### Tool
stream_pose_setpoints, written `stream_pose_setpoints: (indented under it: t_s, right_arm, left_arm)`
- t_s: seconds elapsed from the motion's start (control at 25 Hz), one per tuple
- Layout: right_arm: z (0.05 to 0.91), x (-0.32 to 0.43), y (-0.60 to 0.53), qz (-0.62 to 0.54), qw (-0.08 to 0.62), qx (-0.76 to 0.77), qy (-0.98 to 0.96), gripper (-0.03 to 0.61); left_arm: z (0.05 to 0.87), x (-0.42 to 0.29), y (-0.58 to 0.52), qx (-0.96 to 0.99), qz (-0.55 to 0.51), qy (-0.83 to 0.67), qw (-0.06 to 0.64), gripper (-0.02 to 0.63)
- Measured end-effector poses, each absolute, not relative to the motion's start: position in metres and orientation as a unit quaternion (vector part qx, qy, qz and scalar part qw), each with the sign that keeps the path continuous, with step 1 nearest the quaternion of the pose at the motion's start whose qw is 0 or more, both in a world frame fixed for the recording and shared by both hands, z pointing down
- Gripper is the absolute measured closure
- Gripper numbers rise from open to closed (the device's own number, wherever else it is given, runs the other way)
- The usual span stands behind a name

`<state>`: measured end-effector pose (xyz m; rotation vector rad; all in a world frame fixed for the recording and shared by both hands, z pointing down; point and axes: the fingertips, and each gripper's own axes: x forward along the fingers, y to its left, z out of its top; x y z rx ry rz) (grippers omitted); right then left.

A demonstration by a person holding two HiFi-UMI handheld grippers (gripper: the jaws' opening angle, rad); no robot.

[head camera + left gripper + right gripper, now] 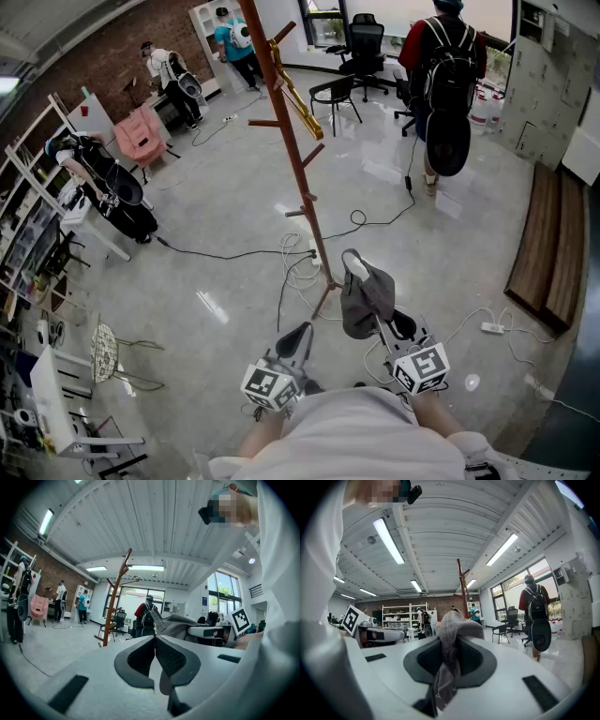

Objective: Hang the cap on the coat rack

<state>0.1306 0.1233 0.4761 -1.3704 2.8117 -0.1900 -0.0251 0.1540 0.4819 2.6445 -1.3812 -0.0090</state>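
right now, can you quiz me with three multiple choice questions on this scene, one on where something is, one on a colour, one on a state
1. Where is the cap?
A hung on the coat rack
B in the right tongs
C in the left tongs

2. What colour is the cap?
A red
B grey
C yellow

3. How do the left tongs stand?
A wide open
B shut on the cap
C shut on nothing

Answers:
1 B, its fabric is pinched between the right tongs, apart from the coat rack.
2 B, the cloth reads grey in the head view and the right gripper view.
3 C, their pads meet with nothing between them.
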Motion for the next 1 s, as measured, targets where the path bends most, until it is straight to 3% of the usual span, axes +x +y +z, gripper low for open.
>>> stream_pose_setpoints:
  t_s: [1.0]
  right_arm:
    - [0.481,0.129,0.120,-0.060,0.003,-0.433,0.899,0.518]
  left_arm:
    - [0.483,-0.026,0.149,0.881,-0.003,-0.467,0.077,0.603]
